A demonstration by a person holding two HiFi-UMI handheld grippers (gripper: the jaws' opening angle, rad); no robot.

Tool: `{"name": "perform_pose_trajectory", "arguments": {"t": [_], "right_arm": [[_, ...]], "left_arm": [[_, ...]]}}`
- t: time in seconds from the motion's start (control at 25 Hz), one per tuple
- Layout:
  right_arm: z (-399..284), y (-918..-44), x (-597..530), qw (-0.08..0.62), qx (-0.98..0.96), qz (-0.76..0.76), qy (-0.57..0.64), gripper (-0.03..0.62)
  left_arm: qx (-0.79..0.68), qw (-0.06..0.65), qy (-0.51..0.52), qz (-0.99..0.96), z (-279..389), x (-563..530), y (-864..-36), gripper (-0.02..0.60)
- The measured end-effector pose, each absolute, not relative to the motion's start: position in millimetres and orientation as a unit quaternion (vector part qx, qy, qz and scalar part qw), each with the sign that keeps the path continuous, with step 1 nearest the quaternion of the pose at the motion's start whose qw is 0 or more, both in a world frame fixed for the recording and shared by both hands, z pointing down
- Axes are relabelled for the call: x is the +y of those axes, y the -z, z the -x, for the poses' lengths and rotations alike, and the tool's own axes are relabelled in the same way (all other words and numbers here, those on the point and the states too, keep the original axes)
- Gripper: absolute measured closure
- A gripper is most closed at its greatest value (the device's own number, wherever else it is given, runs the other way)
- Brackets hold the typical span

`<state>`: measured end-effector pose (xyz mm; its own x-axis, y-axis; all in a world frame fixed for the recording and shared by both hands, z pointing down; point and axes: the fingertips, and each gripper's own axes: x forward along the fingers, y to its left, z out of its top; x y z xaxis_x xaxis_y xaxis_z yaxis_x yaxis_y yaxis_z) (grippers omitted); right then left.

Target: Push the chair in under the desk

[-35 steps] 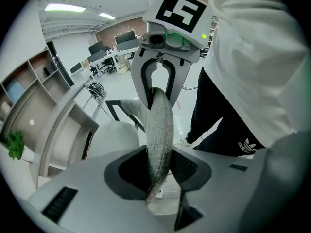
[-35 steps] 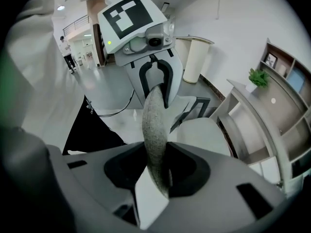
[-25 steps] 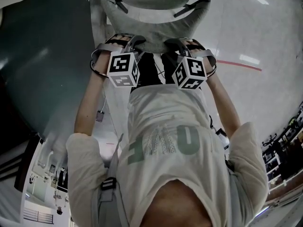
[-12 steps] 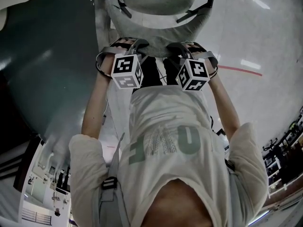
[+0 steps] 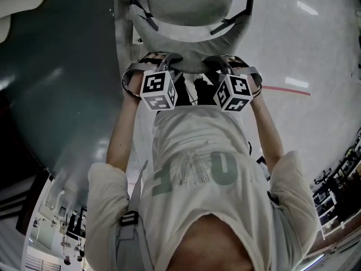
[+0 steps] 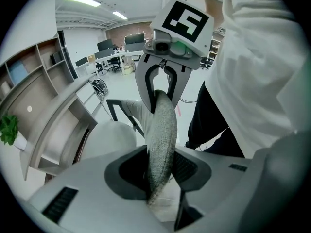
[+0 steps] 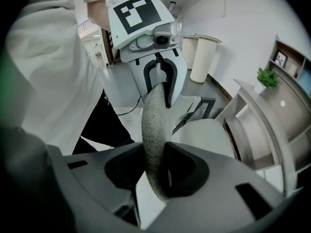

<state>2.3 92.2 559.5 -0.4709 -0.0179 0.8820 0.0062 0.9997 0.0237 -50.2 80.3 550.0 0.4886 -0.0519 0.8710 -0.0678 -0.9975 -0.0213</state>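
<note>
1. Grey fabric covers the backrest (image 6: pixel 163 125) of the chair (image 5: pixel 189 16), and the top edge of that backrest is what both grippers hold.
2. The left gripper (image 6: pixel 159 171) has its jaws closed to a middling gap on the backrest. The padded rim stands on edge between the dark pads, which press on it from both sides, and it fills the gap.
3. The right gripper (image 7: pixel 158 171) grips the same rim in the same way. Its jaws are clamped on the fabric edge, which runs up from between the pads.
4. Each gripper view shows the other gripper across from it, biting the rim farther along, so the two sit side by side on the top edge and a little apart.
5. In the head view both grippers are at the near edge of the backrest, with the person (image 5: pixel 197 174) right behind them and arms stretched forward.
6. The pale seat (image 7: pixel 206 135) lies beyond the backrest, with a dark armrest (image 7: pixel 201 103) at its side.
7. The seat is just beside the curved edge of the tabletop (image 7: pixel 265 125). I cannot tell how far it reaches under.
8. The chair stands on a glossy light floor (image 5: pixel 316 44).
</note>
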Motion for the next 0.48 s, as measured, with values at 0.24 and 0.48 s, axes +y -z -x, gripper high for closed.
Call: {"name": "perform_pose_trajectory", "arguments": {"t": [0.24,0.48], "right_arm": [[-4.3,-554.9,79.9,0.510,-0.860,-0.016,0.005,0.484],[-4.8,-556.8,77.9,0.504,-0.864,-0.016,-0.003,0.484]], "left_arm": [[-0.033,0.006,-0.494,-0.869,47.8,70.1,-544.3,0.443],[-0.021,0.020,-0.496,-0.868,47.1,69.2,-545.8,0.443]]}}
